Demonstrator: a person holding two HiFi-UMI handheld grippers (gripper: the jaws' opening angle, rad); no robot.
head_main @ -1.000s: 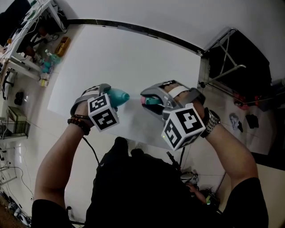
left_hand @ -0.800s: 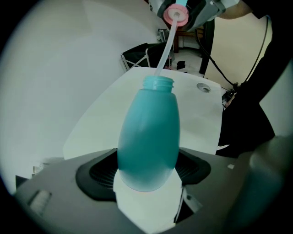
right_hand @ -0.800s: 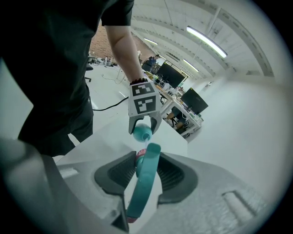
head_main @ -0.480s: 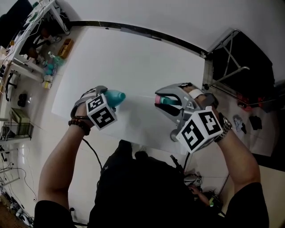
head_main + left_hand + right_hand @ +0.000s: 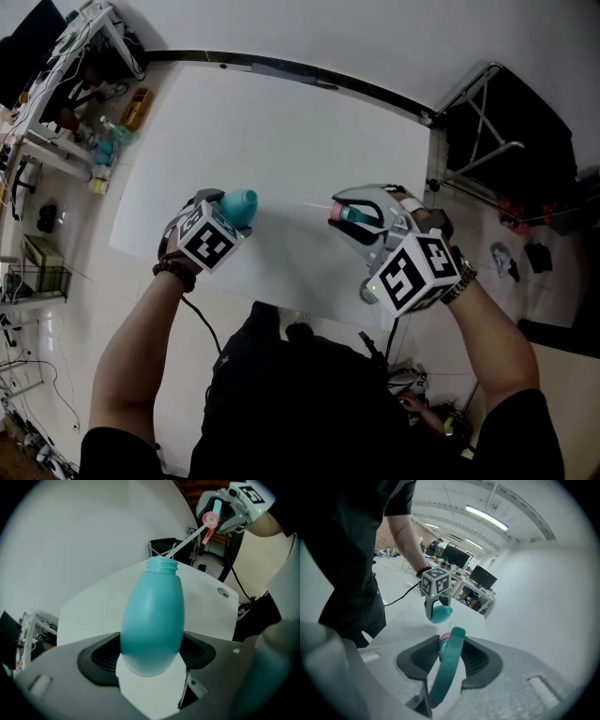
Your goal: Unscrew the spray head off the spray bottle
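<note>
A teal spray bottle (image 5: 240, 202) lies on its side in my left gripper (image 5: 225, 214), whose jaws are shut on its lower body. In the left gripper view the bottle (image 5: 152, 616) points away, and its threaded neck (image 5: 162, 565) is bare and open. My right gripper (image 5: 349, 214) is shut on the teal and pink spray head (image 5: 343, 213), held clear of the bottle to its right. The thin white dip tube (image 5: 183, 542) hangs from the spray head (image 5: 212, 516) toward the neck. In the right gripper view the teal trigger (image 5: 447, 667) stands between the pads.
Both grippers hover over a white table (image 5: 281, 122). A cluttered shelf (image 5: 94, 141) stands at the far left and a black metal frame (image 5: 497, 112) at the right. A black cable (image 5: 202, 323) trails from the left gripper along the table's near edge.
The grippers have drawn apart: the right one moved right with the spray head, and the left one shifted slightly left and down with the bottle. The gap between head and neck has widened.
</note>
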